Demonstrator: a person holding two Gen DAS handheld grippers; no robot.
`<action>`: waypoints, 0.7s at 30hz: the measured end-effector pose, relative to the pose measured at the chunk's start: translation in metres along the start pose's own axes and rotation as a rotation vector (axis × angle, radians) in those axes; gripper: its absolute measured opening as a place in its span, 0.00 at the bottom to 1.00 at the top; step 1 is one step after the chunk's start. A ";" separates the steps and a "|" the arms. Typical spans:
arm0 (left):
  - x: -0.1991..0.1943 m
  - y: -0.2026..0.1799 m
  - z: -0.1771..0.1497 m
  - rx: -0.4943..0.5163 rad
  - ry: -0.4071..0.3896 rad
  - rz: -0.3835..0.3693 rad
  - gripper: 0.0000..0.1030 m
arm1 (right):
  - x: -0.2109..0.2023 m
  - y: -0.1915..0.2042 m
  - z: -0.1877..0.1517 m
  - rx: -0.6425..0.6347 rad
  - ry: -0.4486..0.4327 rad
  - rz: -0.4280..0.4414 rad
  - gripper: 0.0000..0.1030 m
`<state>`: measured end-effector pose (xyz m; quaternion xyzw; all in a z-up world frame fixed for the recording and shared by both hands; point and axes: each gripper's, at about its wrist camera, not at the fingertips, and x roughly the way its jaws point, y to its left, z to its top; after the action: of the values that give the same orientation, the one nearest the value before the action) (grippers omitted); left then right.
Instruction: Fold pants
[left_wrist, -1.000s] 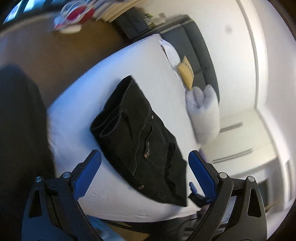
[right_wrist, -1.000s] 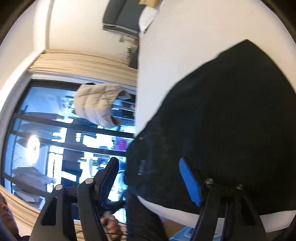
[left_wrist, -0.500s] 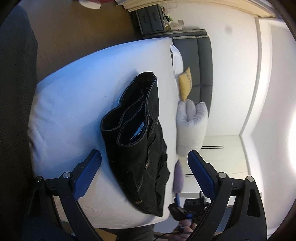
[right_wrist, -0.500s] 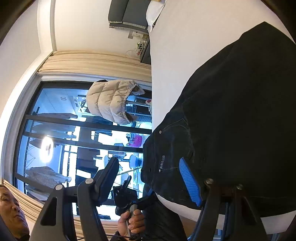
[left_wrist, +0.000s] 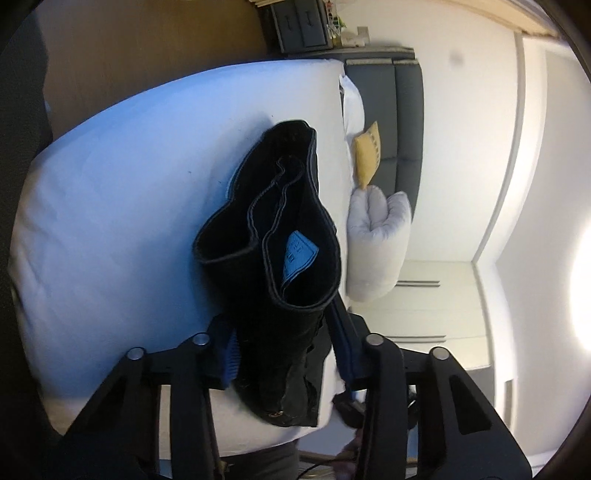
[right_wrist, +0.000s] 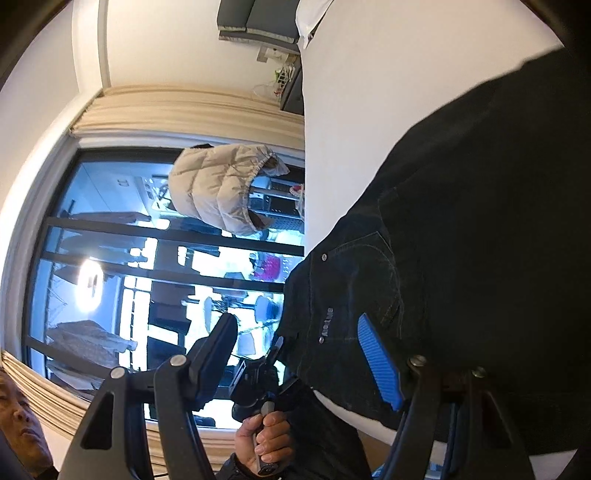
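On top of the white bed (left_wrist: 122, 206) lie the black denim pants (left_wrist: 280, 236), bunched into a thick stack near the mattress edge, waistband gaping toward the left wrist camera with a blue label (left_wrist: 297, 254) showing inside. The left gripper (left_wrist: 286, 349) is closing on the near end of that stack, its ribbed blue pads at roughly eight and four o'clock of the bundle with the denim filling the gap between them; the cloth looks pinched, though I cannot see how firmly. The right gripper (right_wrist: 299, 354) stands spread and grasps nothing: its blue pad (right_wrist: 378, 360) lies over the fabric by the back pocket while the dark finger at nine o'clock of it hangs in open air off the bed's edge. To my eye these jeans will handle as heavy, limp cloth, stiffer than a shirt thanks to doubled seams, rivets and a thick waistband, not fragile and not slippery against ribbed pads. Layers will slide over each other, so a bite should take the whole thickness at a seam or the waistband corner, not one loose ply. Denim surface is matte with pale stitching and small metal studs; the sheet beneath is smooth and soft, so the bundle may drag and wrinkle it. At twelve o'clock from the pants sit a yellow cushion (left_wrist: 365, 158) and a rolled white quilt (left_wrist: 380, 240).
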<state>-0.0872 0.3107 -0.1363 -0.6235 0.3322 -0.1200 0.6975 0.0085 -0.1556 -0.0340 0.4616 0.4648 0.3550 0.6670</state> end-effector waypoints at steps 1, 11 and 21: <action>0.001 -0.002 0.000 0.006 0.001 0.004 0.31 | 0.004 0.003 0.006 -0.008 0.013 -0.020 0.70; 0.008 -0.048 -0.002 0.159 0.004 0.051 0.19 | 0.072 -0.021 0.047 0.011 0.190 -0.230 0.71; 0.051 -0.139 -0.024 0.433 0.067 0.085 0.19 | 0.076 -0.037 0.039 -0.005 0.154 -0.231 0.76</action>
<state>-0.0295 0.2348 -0.0203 -0.4405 0.3475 -0.1798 0.8080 0.0712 -0.1108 -0.0859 0.3745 0.5638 0.3113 0.6671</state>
